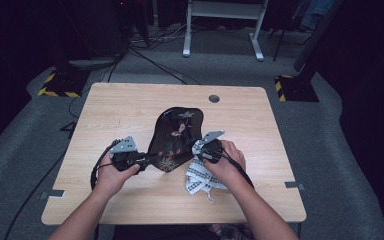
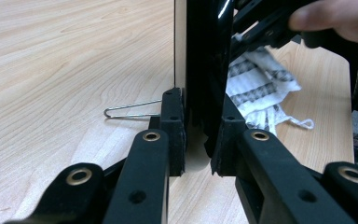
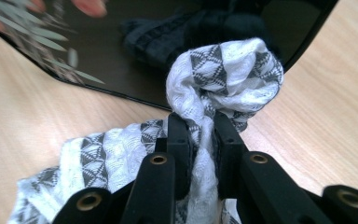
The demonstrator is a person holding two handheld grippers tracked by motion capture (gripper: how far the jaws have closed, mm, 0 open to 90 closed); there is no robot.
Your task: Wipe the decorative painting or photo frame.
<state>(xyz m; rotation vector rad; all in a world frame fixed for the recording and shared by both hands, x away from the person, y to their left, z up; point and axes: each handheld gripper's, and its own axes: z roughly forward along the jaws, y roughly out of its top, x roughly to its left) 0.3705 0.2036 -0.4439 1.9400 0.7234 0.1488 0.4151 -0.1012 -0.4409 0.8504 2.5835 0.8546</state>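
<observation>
**A:** From the high view, where do your tongs stand?

**B:** Your left tongs pinch the near left rim of the black tray, which stands tilted up off the table around the middle, nearer the front edge. Your right tongs sit just right of the tray with the patterned cloth hanging from them down to the table; your hand covers the tips, so you cannot read the grip here.

**A:** And the left gripper view?

**B:** Your left tongs are pressed on the tray's edge, one pad on each face. The tray is seen edge-on and cut off at the top. A thin wire piece lies on the table behind the left pad; what it is you cannot tell. The cloth lies beyond, your other hand above it.

**A:** The right gripper view?

**B:** Your right tongs are pressed together on a bunched fold of cloth, its bulge just in front of the tray's glossy face. The tray carries nothing; its painted leaves are blurred, its far part cut off.
</observation>
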